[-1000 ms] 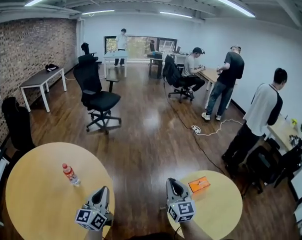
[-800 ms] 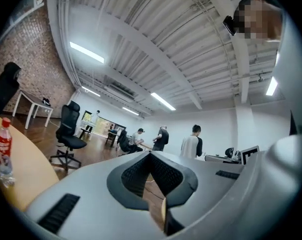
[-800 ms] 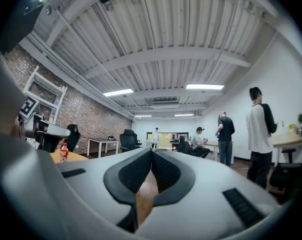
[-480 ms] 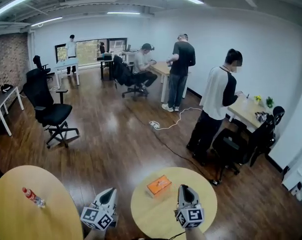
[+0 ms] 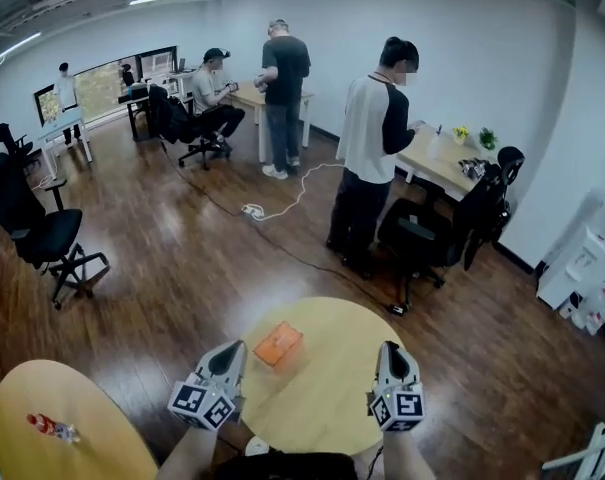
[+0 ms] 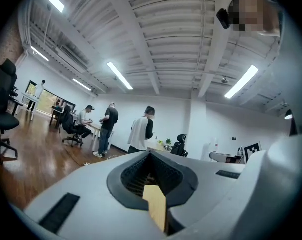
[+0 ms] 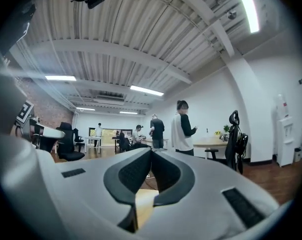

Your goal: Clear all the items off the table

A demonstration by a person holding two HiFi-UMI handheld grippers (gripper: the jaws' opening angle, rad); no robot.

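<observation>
Hovering at either side of the small round table (image 5: 327, 413), the left gripper (image 5: 232, 349) and the right gripper (image 5: 390, 348) both have their jaws pressed together, with nothing between them. An orange box (image 5: 278, 343) lies on that table, just beside the left gripper's tip but not touching it. A bottle (image 5: 52, 428) lies on the larger round table (image 5: 107, 448) at the left.
</observation>
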